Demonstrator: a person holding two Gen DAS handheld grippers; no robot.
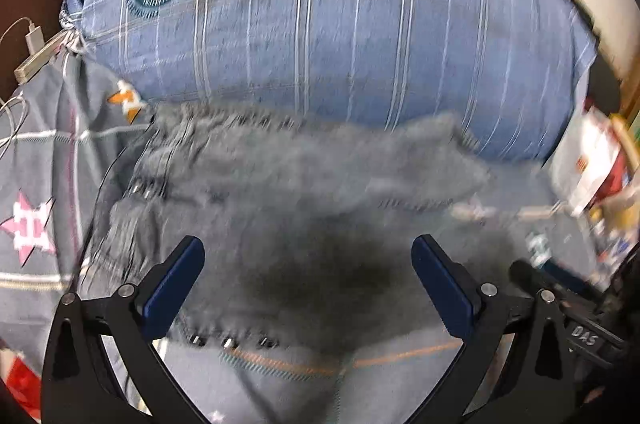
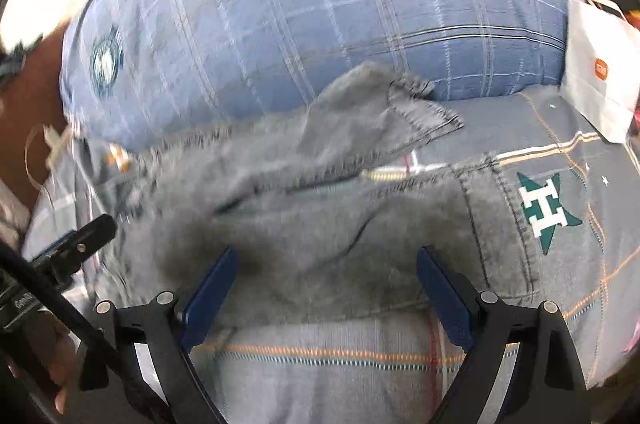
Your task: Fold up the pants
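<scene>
Grey patterned bedsheet (image 2: 320, 364) lies nearest beneath both my tools, left tool (image 1: 308, 278) and right tool (image 2: 326, 284) each spread wide and empty above the rumpled grey pants (image 2: 304, 216), blue plaid pillow (image 1: 340, 8) beyond.

Both wrist cameras look down closely, sharing the grey pants (image 1: 304, 192) and blue pillow (image 2: 320, 8)

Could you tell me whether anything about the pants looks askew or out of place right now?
Yes: the grey pants lie rumpled on the bed sheet, and one leg end is flipped up against the blue plaid pillow rather than lying flat.
</scene>
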